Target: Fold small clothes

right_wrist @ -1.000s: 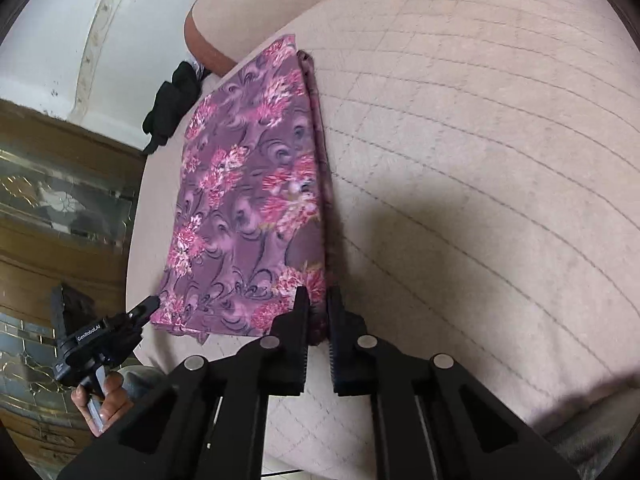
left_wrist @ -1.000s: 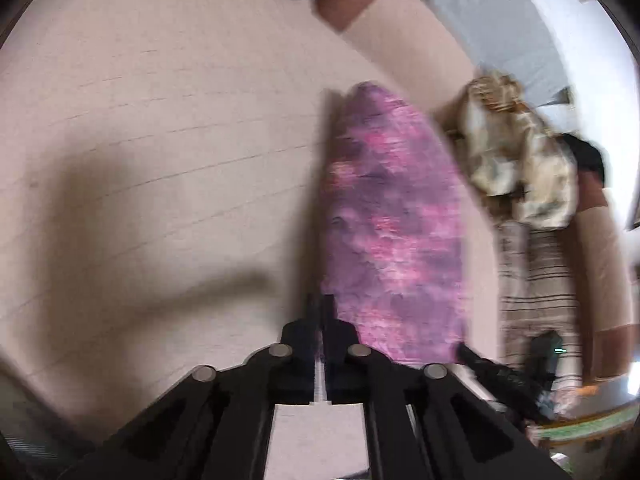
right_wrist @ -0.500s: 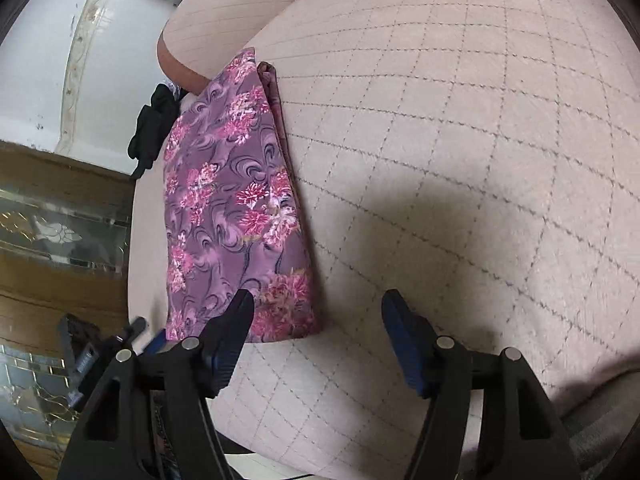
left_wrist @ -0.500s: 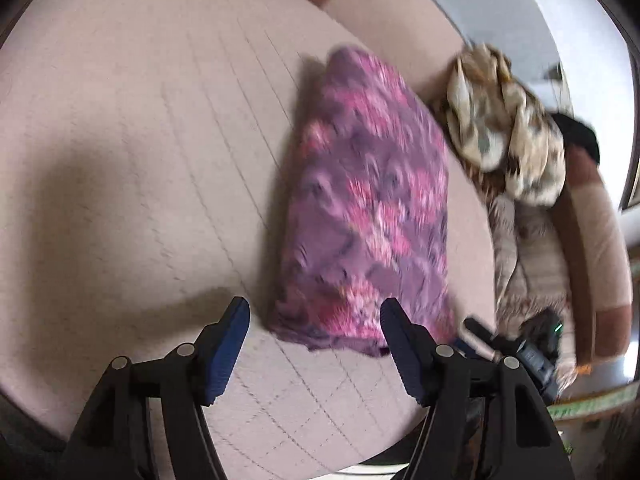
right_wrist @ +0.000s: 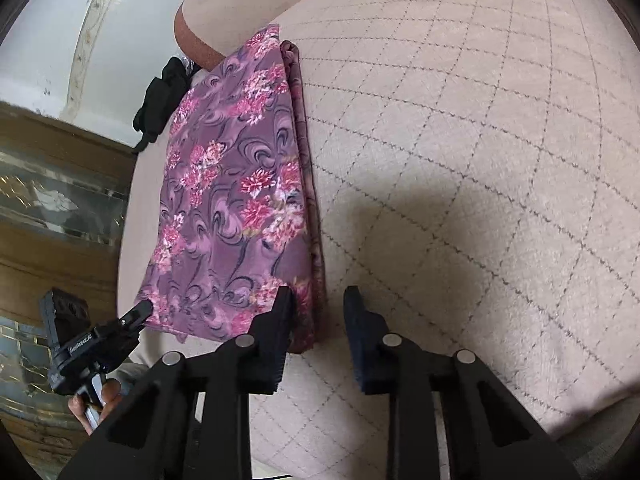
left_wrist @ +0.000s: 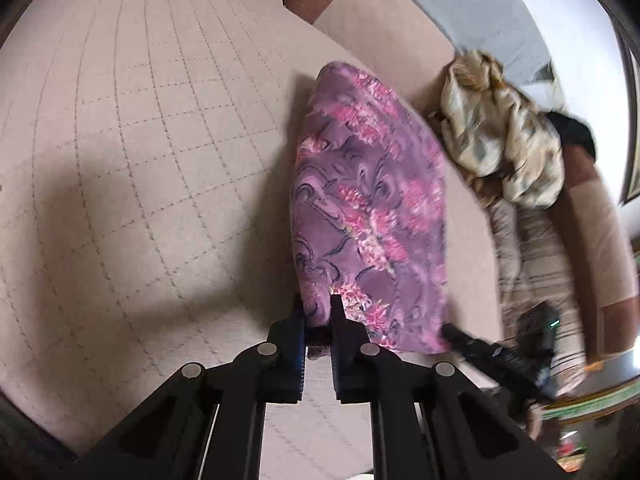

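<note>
1. Two tongs are at the near end of one folded purple floral garment (left_wrist: 368,216), which lies flat on our beige quilted sofa cushion (left_wrist: 140,140).
2. Our left tongs (left_wrist: 318,312) have just been closing, and in the left wrist view their jaws now pinch the garment's near corner, with purple cloth bunched between the pads.
3. Our right tongs (right_wrist: 318,300) have just been closing too, yet a clear gap remains between the jaws. The garment's stacked folded edge sits between them, against the left finger (right_wrist: 280,312); the right finger (right_wrist: 360,316) stands clear over bare cushion.
4. From the right wrist view, the garment (right_wrist: 232,208) runs away from us as a long strip along the cushion's left part, its layered edge facing the open quilting.
5. The left tongs (right_wrist: 136,312) show in the right wrist view at the garment's near left corner, with our hand (right_wrist: 92,404) gripping the handle below.
6. Beyond the garment, in the left wrist view, a crumpled cream patterned cloth (left_wrist: 500,132) lies atop a striped fabric (left_wrist: 536,260) by the sofa's arm.
7. A black item (right_wrist: 164,92) rests past the cushion's far left edge, near the brown-banded backrest (right_wrist: 196,40).
</note>
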Demonstrator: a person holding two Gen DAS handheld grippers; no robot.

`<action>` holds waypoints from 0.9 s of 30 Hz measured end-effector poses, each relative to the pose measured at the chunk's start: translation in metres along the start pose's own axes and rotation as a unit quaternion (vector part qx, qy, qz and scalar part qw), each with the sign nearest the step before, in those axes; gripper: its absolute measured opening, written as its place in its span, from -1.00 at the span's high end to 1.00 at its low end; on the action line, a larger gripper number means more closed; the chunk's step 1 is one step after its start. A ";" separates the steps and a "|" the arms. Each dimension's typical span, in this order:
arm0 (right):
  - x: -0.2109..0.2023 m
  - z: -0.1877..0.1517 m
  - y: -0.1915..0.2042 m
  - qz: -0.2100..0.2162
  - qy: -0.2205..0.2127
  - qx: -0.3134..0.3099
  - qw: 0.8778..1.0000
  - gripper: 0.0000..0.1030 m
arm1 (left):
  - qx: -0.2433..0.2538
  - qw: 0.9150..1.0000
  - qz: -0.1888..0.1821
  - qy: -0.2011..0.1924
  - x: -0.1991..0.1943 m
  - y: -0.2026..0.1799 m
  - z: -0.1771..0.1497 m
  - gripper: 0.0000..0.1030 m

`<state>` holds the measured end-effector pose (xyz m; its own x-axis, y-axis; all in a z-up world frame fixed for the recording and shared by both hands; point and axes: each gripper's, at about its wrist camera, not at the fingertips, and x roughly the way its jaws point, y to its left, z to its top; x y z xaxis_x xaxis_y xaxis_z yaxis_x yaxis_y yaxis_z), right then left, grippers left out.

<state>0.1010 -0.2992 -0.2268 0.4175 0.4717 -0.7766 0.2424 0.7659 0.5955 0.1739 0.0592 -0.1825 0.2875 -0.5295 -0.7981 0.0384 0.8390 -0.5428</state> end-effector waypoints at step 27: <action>-0.022 -0.025 0.013 -0.003 -0.001 -0.014 1.000 0.88 | 0.020 0.999 0.034 0.014 -0.020 0.006 -0.024 0.88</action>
<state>0.0728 -0.2884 -0.2069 0.4177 0.4671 -0.7793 0.2200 0.7802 0.5856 0.1453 0.0717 -0.1755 0.2645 -0.4737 -0.8400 0.0580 0.8773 -0.4764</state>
